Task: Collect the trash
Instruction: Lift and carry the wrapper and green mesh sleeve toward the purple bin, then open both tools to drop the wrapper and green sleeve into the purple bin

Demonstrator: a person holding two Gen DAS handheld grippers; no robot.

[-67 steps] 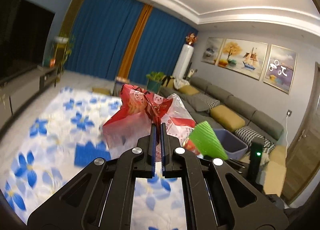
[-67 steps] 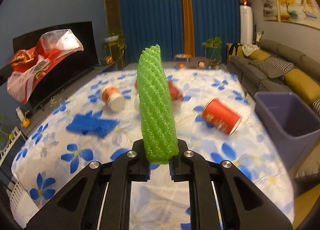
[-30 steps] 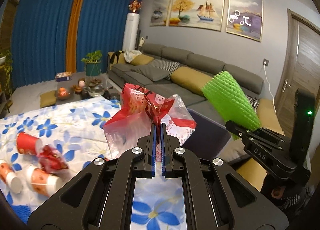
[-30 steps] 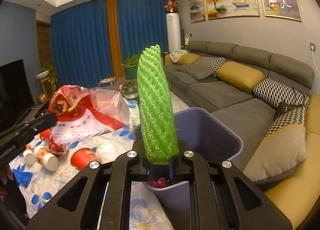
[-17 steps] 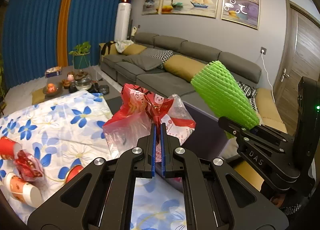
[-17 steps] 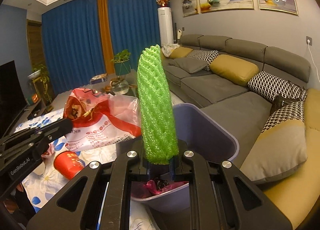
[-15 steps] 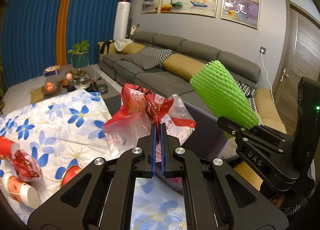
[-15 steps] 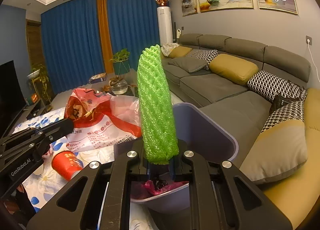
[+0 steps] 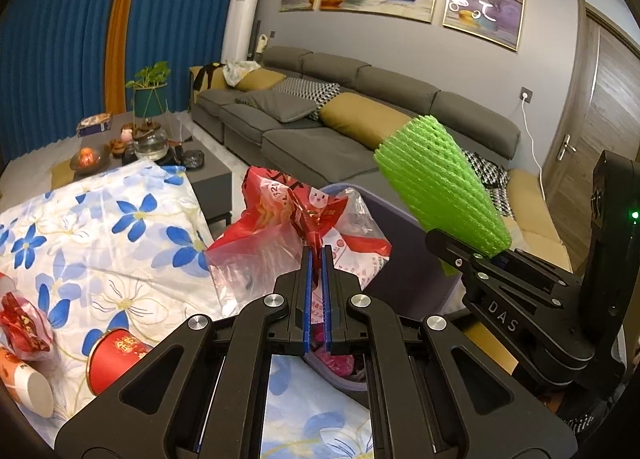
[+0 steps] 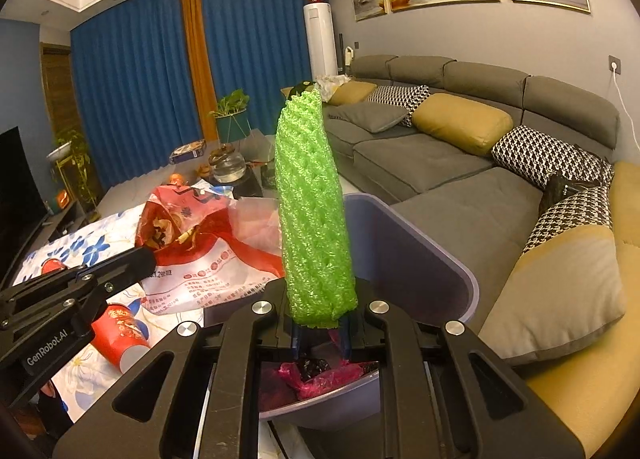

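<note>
My left gripper [image 9: 316, 253] is shut on a crumpled red and clear plastic bag [image 9: 296, 235], which hangs over the near rim of a lilac trash bin [image 9: 408, 271]. My right gripper [image 10: 320, 319] is shut on the base of a green foam net sleeve [image 10: 312, 211] that stands upright over the same bin [image 10: 424, 259]. Pink and dark trash [image 10: 316, 375] lies in the bin's bottom. In the left wrist view the sleeve [image 9: 440, 183] and the right gripper's body sit to the right; in the right wrist view the bag [image 10: 208, 243] and the left gripper's body sit to the left.
A table under a blue-flowered white cloth [image 9: 100, 227] holds red paper cups [image 9: 112, 355], a white cup [image 9: 24, 383] and a red wrapper [image 9: 24, 327]. A grey sofa with cushions [image 10: 460, 147] lies right of the bin. A dark coffee table [image 9: 200, 175] stands beyond.
Both grippers have swung from over the table toward the bin and sunk a little. The bin now lies directly under the bag and the sleeve. Both grips are unchanged.
</note>
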